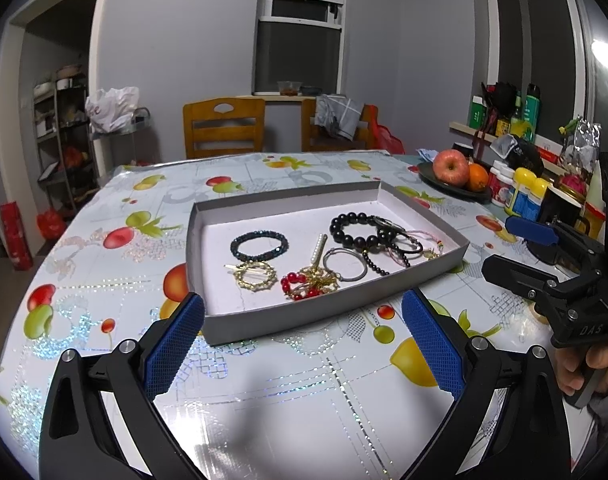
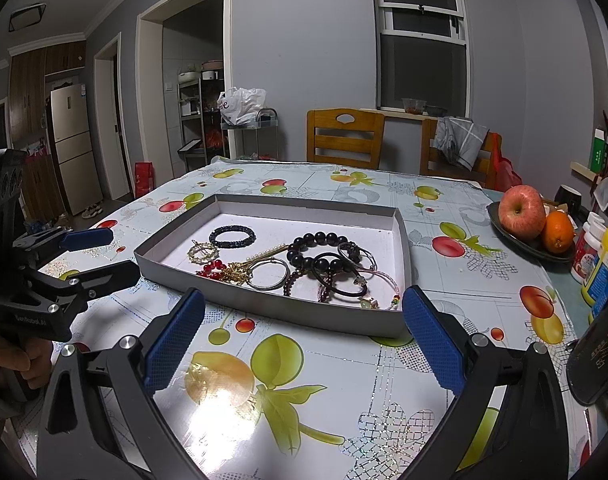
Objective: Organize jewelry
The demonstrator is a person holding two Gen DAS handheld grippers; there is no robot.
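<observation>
The jewelry sits inside a shallow grey tray (image 1: 328, 312) at the middle of the table, with most pieces crowded toward its near and right side. A dark beaded bracelet (image 1: 259, 245) lies alone at about ten o'clock in the tray, clear of everything else. At about two o'clock, a big black bead bracelet (image 1: 354, 231) overlaps thin cords and a pink string, and below it a silver bangle (image 1: 345, 265) touches a gold and red beaded piece (image 1: 310, 282) with a pearl pin laid across it. A gold ring-shaped brooch (image 1: 255, 276) rests at about eight o'clock, just beside the lone bracelet.

The tangle is the chief risk. Pinching any strand on the right would probably drag its neighbours along, since cords and beads lie across one another. The bangle is thin and lies flat, so the pads may slip off it or scrape the tray floor. The light tray could also slide on the glossy tablecloth (image 2: 264, 380) if pushed.

The left gripper (image 1: 304, 344) hovers before the tray's near wall at six o'clock, fingers spread wide and holding nothing. The right gripper (image 2: 304, 342) is likewise wide apart and empty, near the tray's right corner. A fruit plate (image 2: 504, 232) stands at three o'clock, well apart.
</observation>
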